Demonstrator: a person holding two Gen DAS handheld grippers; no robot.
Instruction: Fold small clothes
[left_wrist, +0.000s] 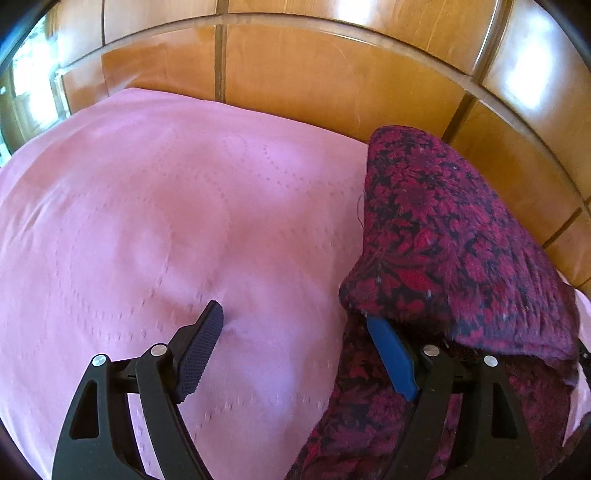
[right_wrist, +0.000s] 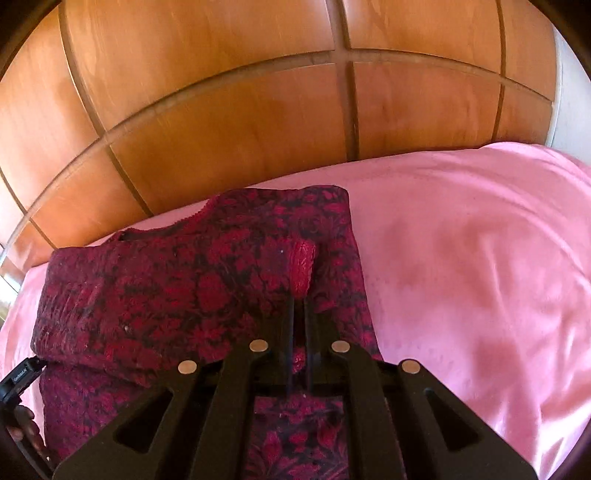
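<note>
We see a dark red flowered garment lying partly folded on the pink bedsheet, close to the wooden headboard. Our right claw is closed and pinches a red trimmed edge of the garment. Our left claw stands wide open; one finger is under a raised fold, and nothing is gripped.

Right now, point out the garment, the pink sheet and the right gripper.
garment (right_wrist: 177, 295): right wrist view, on the folded-over floral front.
pink sheet (left_wrist: 147, 206): left wrist view, on its bare middle.
right gripper (right_wrist: 298, 299): right wrist view, midway between the fingertips, at the red cuff.
</note>
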